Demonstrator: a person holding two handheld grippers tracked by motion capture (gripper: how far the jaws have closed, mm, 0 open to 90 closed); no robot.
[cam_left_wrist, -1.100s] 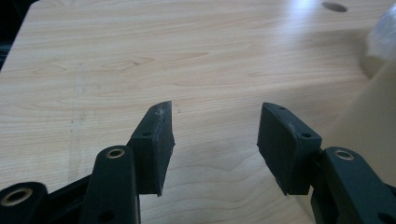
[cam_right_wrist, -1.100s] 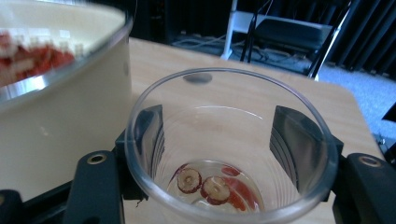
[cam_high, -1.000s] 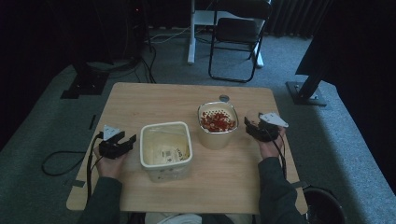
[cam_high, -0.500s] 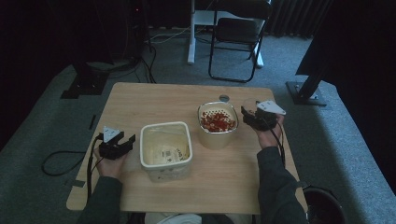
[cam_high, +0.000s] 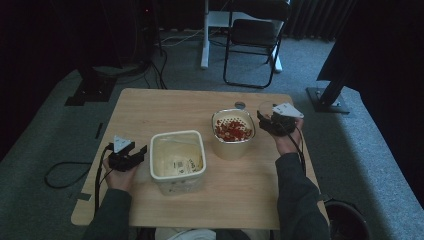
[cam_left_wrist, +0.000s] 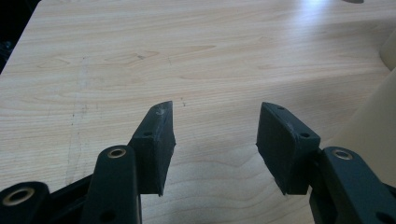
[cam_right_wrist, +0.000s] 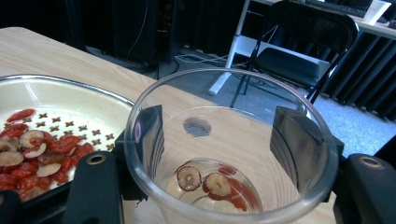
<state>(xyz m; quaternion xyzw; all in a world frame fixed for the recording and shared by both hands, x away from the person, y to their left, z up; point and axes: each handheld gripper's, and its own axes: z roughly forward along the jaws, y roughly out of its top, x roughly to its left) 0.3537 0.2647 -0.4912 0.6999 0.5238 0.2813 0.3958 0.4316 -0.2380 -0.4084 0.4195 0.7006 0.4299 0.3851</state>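
Beside strainer bowl (cam_high: 233, 131), clear cup (cam_right_wrist: 229, 154) of date slices was clamped in right tool (cam_high: 272, 122); left tool (cam_left_wrist: 215, 140) was held half-open, empty. Slip or crushing was risked if squeeze misjudged; spill onto tabletop (cam_high: 175, 107) if tilted.

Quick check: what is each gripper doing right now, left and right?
Left gripper: open, nothing between its jaws, beside the tub.
Right gripper: shut on a clear cup with a few fruit slices.

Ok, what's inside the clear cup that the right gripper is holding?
The clear cup, clamped in the right gripper, holds a few red and pale dried fruit slices at its bottom. The near rim blurs the lowest part, so an exact count is not possible.
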